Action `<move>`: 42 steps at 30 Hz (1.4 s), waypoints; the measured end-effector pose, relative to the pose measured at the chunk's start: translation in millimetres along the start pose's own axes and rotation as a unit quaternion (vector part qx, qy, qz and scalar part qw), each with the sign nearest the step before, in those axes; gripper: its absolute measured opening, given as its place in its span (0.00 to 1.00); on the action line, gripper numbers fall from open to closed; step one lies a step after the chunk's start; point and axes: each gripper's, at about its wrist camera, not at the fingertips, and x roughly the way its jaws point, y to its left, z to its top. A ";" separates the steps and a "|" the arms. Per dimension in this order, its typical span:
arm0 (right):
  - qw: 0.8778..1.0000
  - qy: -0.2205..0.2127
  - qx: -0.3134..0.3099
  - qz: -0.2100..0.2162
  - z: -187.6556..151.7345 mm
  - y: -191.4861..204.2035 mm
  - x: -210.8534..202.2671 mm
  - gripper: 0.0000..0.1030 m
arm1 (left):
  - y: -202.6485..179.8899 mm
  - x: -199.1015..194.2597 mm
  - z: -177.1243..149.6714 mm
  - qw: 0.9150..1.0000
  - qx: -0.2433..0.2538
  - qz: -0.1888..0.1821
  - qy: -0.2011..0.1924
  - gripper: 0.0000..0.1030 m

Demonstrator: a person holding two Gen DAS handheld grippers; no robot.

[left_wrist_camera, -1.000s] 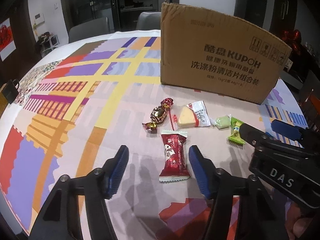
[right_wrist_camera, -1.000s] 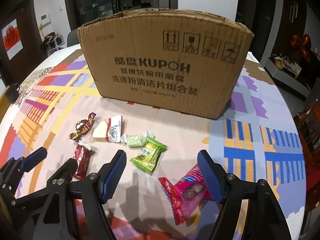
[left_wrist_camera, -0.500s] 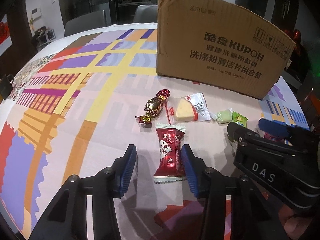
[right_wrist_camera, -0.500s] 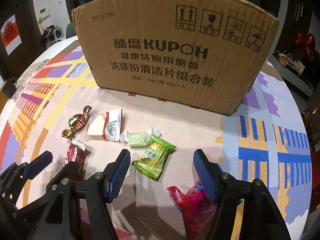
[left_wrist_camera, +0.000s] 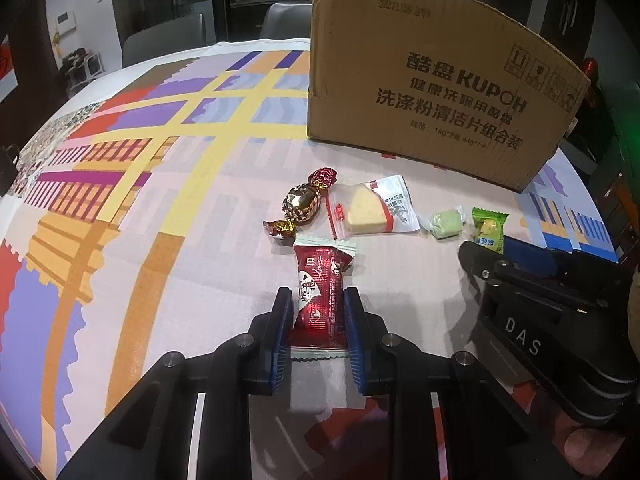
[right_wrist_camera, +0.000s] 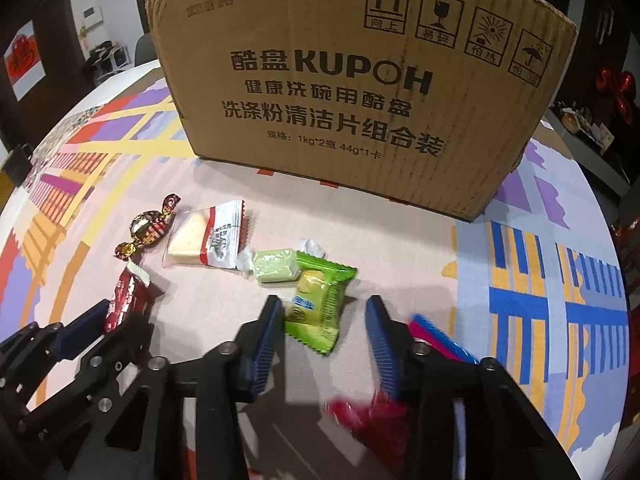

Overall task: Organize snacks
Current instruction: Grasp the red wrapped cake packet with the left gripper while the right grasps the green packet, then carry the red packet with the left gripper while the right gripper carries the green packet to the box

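Since prev. frame: both sets of fingers narrower, closing in on a snack each; right unit a bit lower and nearer the snacks.

- Left gripper (left_wrist_camera: 316,312): closing; blue pads flank red wrapper (left_wrist_camera: 320,294) on both long edges, touching or nearly so; pack flat on bench (left_wrist_camera: 168,280), not lifted.
- Right gripper (right_wrist_camera: 320,328): closing; green packet (right_wrist_camera: 318,306) between fingers, left pad at its edge, right pad apart, so no grip yet. Pink packet (right_wrist_camera: 430,334) partly under right finger, blurred.
- Handling (judged): all items light, film-wrapped, crinkly, slippery. Red wrapper soft-sided; take across the filled middle, not the crimped ends. Green packet lies askew to the fingers, may rotate or slide as pads meet.
- Other stock, bench, far of grippers, left to right: gold-and-red twist candy (left_wrist_camera: 302,206); clear pack w/ pale wedge (left_wrist_camera: 370,210), touching or just beside candy; small pale-green sweet (left_wrist_camera: 446,222), its edge at the green packet.
- Container: cardboard box (right_wrist_camera: 340,92), far side, upright, printed wall facing cams. Top and interior not visible; contents cannot be told. Likely drop point for snacks.
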 end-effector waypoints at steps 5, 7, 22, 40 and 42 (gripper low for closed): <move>1.000 -0.001 -0.001 0.005 -0.6 -0.8 -1.7 0.27 | -0.7 -2.5 0.5 1.000 0.004 -0.004 -0.003 0.22; 1.000 -0.003 -0.002 0.006 -0.5 -0.9 -2.9 0.25 | -1.4 -3.3 0.5 1.000 0.005 -0.004 -0.003 0.22; 1.000 -0.022 0.007 0.011 1.0 -9.5 -28.1 0.24 | -2.4 -23.4 6.5 1.000 0.007 -0.005 -0.024 0.21; 0.998 -0.058 0.005 0.014 4.3 -8.4 -71.9 0.24 | -5.7 -61.8 15.6 0.998 0.009 -0.003 -0.057 0.21; 0.998 -0.063 0.004 0.014 4.3 -8.9 -77.9 0.24 | -6.9 -65.1 16.3 0.998 0.009 -0.005 -0.059 0.21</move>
